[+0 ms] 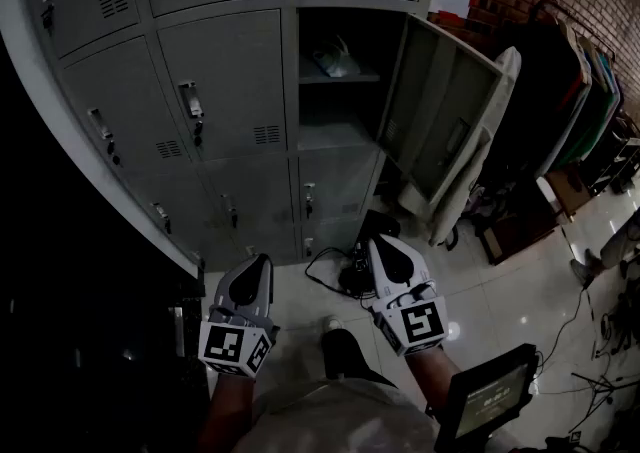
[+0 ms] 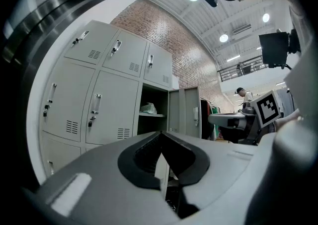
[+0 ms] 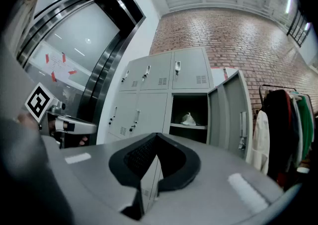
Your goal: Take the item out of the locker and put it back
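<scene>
The item, a pale crumpled plastic bag, lies on the shelf of the one open locker, whose door swings out to the right. The same bag shows in the left gripper view and also in the right gripper view. My left gripper and right gripper hang low in front of my body, well short of the locker. Both are shut with nothing between the jaws. Their tips meet in the left gripper view and the right gripper view.
Closed grey lockers surround the open one. A white coat hangs behind the door, and a clothes rack stands at the right. Black gear and cables lie on the floor below the lockers. A screen sits by my right arm.
</scene>
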